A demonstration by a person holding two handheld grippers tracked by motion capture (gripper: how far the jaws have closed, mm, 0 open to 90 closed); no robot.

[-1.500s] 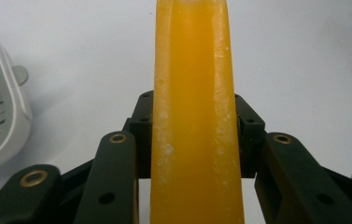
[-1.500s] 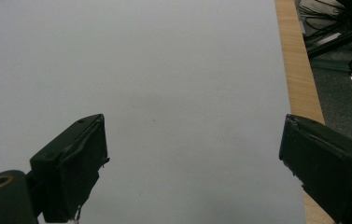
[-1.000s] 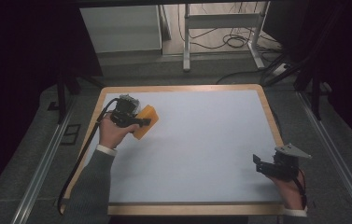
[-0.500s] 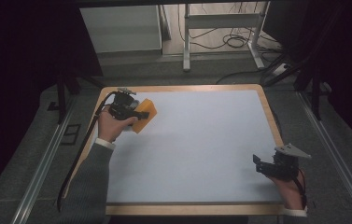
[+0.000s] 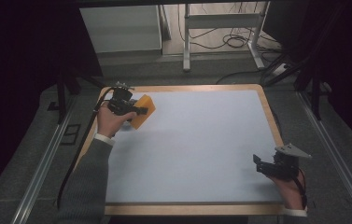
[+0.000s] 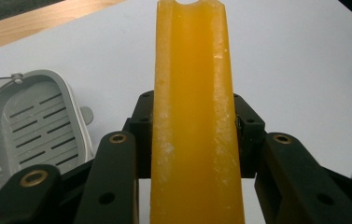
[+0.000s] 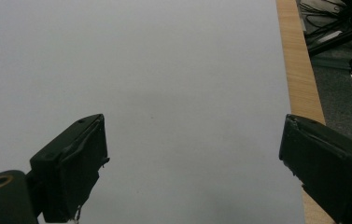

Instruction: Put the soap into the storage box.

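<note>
A yellow-orange bar (image 5: 144,106) is held edge-up just above the pale mat (image 5: 201,140) near the far left corner. My left gripper (image 5: 136,111) is shut on it, and in the left gripper view the bar (image 6: 192,70) runs up between the black jaws of the left gripper (image 6: 193,133). A grey slotted dish (image 6: 33,126) lies on the mat just left of the bar. My right gripper (image 5: 259,163) rests near the front right edge, held by a hand. The right gripper (image 7: 192,172) is open, with only bare mat between its jaws.
A wooden rim (image 5: 268,108) frames the mat. Metal rails (image 5: 337,158) run along both sides of the table. Beyond the far edge stand a metal frame's legs (image 5: 186,42) and loose cables (image 5: 232,39) on the floor.
My left gripper has carried the bar a little farther from the person and to the left. The right gripper has stayed put.
</note>
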